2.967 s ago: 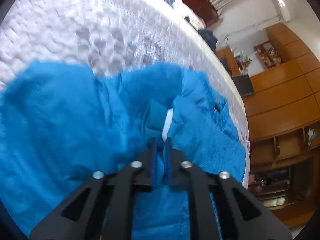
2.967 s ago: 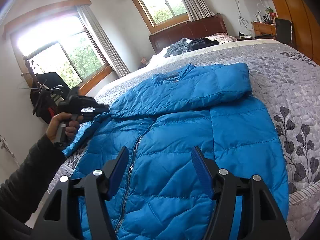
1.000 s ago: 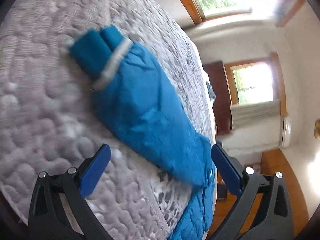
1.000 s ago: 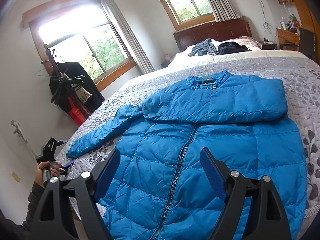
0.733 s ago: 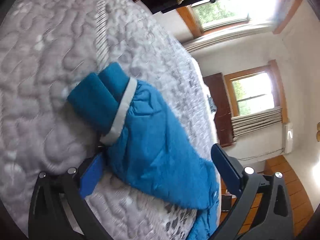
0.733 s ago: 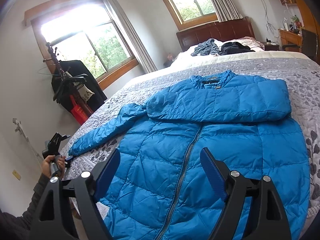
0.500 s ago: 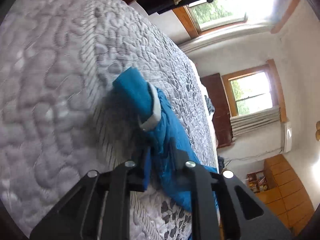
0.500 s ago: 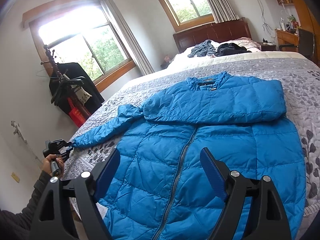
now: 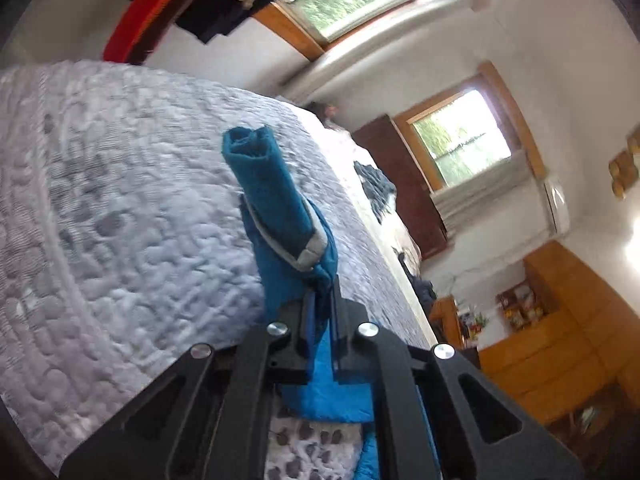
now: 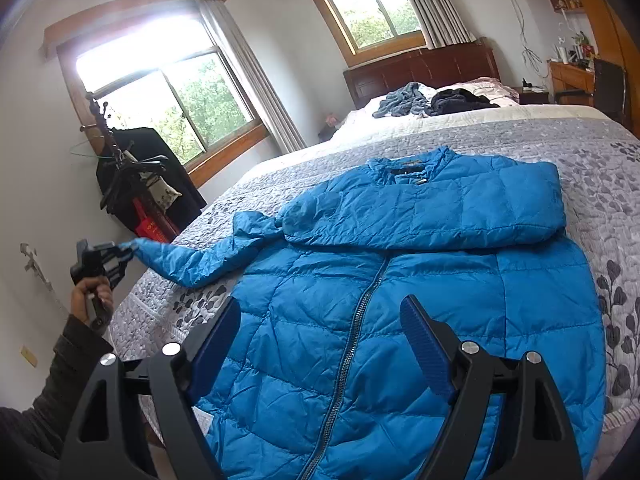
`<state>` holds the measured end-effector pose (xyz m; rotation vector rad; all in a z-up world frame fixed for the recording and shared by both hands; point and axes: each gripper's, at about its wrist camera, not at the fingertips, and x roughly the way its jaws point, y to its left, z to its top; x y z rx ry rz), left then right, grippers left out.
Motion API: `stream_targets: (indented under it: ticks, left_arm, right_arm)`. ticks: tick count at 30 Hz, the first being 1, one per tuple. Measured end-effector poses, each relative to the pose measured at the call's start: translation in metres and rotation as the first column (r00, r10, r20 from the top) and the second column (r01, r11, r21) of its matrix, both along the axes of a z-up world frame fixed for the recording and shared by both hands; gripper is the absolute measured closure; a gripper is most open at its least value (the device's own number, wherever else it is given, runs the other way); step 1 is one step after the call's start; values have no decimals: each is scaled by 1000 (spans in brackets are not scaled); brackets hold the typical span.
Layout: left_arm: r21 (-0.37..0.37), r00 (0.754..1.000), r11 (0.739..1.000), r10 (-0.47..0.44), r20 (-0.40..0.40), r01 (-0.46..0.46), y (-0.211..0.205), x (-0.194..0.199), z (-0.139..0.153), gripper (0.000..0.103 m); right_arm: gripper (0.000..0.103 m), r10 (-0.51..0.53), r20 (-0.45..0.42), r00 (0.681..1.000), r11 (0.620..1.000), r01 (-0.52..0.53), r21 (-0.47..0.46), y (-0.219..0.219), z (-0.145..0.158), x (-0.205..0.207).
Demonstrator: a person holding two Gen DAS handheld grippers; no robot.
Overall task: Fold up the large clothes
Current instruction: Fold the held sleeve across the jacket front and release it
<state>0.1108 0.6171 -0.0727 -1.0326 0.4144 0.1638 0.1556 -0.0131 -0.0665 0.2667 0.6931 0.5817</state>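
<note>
A blue puffer jacket (image 10: 400,280) lies face up on the bed, zipper shut, with its right sleeve (image 10: 460,208) folded across the chest. Its left sleeve (image 10: 192,260) stretches out toward the bed's left edge. My left gripper (image 9: 322,296) is shut on that sleeve near the cuff (image 9: 264,184), which sticks up past the fingers; the same gripper (image 10: 120,254) shows at the left of the right wrist view, held in a hand. Above the jacket's hem my right gripper (image 10: 320,332) hangs open, holding nothing.
The grey patterned quilt (image 10: 600,168) covers the bed. Loose dark clothes (image 10: 432,102) lie near the headboard. A coat rack (image 10: 132,176) with hanging garments stands by the window at left. Wooden cabinets (image 9: 560,340) and a desk line the far wall.
My left gripper went from open above the cuff to shut on the left sleeve, and it has lifted the cuff off the quilt. The right gripper has stayed open over the hem.
</note>
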Motion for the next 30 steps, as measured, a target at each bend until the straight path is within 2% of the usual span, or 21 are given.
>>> stream_targets:
  ticks: [3, 7, 10, 14, 16, 19, 23, 27, 28, 30]
  left_arm:
    - [43, 995, 995, -87, 45, 85, -32, 22, 28, 100]
    - [122, 966, 965, -243, 85, 232, -94, 66, 65, 100]
    - [185, 926, 919, -367, 86, 347, -151, 102, 85, 100]
    - [241, 865, 847, -498, 53, 473, -218, 142, 88, 101]
    - [255, 824, 799, -567, 15, 545, -256, 164, 77, 101]
    - [249, 776, 746, -629, -39, 618, -296, 187, 51, 101]
    - [193, 700, 675, -703, -122, 712, -334, 212, -7, 101]
    - [116, 607, 597, -766, -210, 794, -363, 227, -64, 98]
    - [100, 598, 591, -772, -215, 800, -362, 231, -73, 96]
    - [64, 596, 595, -784, -173, 801, -357, 230, -78, 76]
  right_arm:
    - [21, -10, 8, 1000, 1000, 9, 11, -4, 3, -1]
    - [21, -27, -1, 1000, 999, 27, 30, -11, 2, -1]
    - [21, -51, 3, 999, 998, 51, 31, -21, 3, -3]
    - [21, -88, -6, 996, 995, 88, 47, -39, 5, -3]
    - [21, -102, -20, 995, 993, 103, 60, -48, 5, -2]
    - [21, -131, -47, 990, 988, 134, 71, -64, 5, 2]
    - [21, -170, -64, 983, 982, 174, 72, -85, 13, 10]
    - [19, -152, -137, 979, 979, 169, 117, -101, 24, 38]
    - [19, -133, -164, 977, 978, 156, 135, -103, 26, 49]
    - [17, -67, -242, 968, 976, 113, 184, -100, 28, 79]
